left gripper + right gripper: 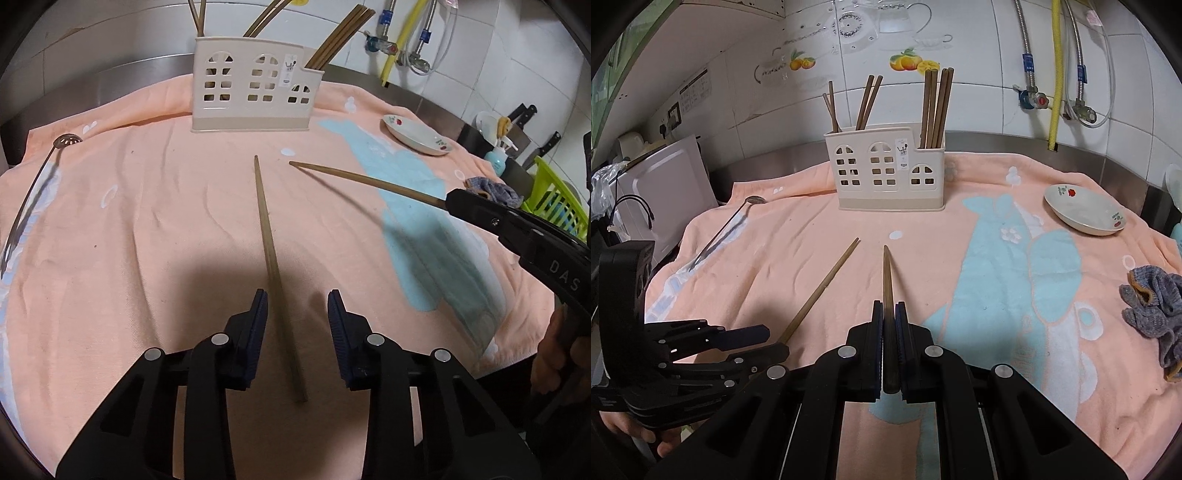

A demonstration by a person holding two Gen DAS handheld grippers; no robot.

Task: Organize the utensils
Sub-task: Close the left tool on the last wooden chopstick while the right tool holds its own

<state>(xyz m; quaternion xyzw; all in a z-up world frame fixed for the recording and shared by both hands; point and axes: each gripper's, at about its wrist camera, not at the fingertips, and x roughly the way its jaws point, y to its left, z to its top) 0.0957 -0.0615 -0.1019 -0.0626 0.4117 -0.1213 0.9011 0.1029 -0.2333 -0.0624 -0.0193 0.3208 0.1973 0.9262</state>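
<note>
A cream utensil holder with several chopsticks in it stands at the back of the peach towel. A pair of chopsticks lies on the towel. My left gripper is open, its fingers on either side of that pair near its thick end. My right gripper is shut on a chopstick and holds it above the towel, tip pointing toward the holder. A metal slotted spoon lies at the towel's left edge.
A white floral bowl sits at the right back. A grey cloth lies at the right edge. Green rack and knives stand beyond. A white appliance stands at the left. Pipes run down the tiled wall.
</note>
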